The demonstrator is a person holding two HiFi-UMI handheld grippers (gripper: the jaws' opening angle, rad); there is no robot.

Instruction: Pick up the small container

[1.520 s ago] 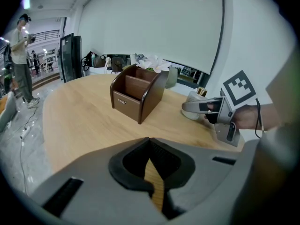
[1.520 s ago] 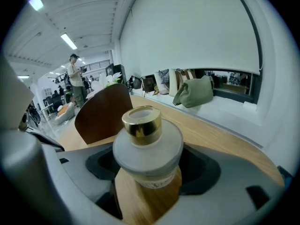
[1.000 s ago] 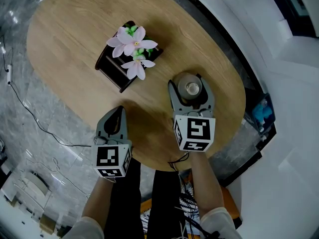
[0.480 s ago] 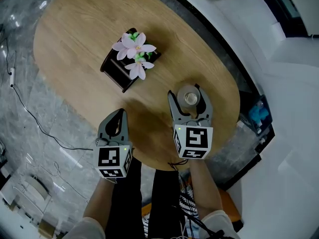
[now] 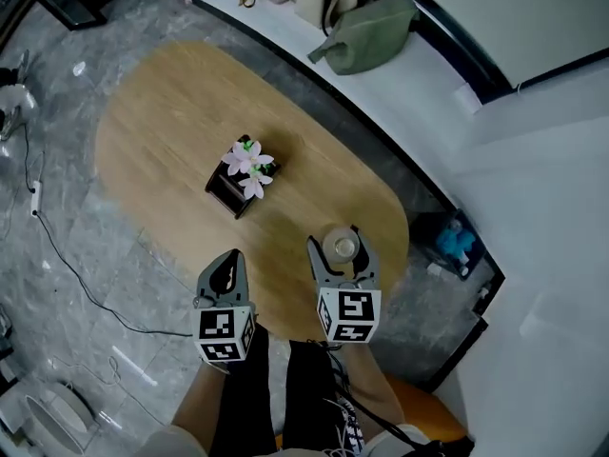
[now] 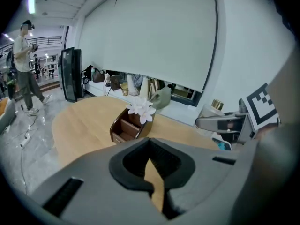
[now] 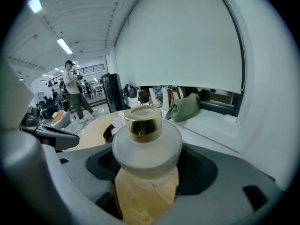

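The small container (image 5: 342, 247) is a frosted glass bottle with a gold cap. It stands upright between the jaws of my right gripper (image 5: 340, 252), which is shut on it over the near right end of the oval wooden table (image 5: 162, 112). In the right gripper view the container (image 7: 146, 144) fills the middle, with the jaws pressed against both its sides. My left gripper (image 5: 227, 267) is shut and holds nothing, at the table's near edge to the left. From the left gripper view, the container (image 6: 216, 105) shows at the right, held in the right gripper (image 6: 220, 122).
A dark wooden organiser box (image 5: 233, 190) with pink-white flowers (image 5: 249, 159) stands mid-table. A green bag (image 5: 366, 31) lies on the white ledge beyond the table. Cables (image 5: 57, 227) run over the grey floor at left. A person (image 6: 23, 64) stands far off.
The head view has pulled back, so the table and box look smaller and more room shows. Both grippers sit lower in the picture. The right gripper stays shut on the container.
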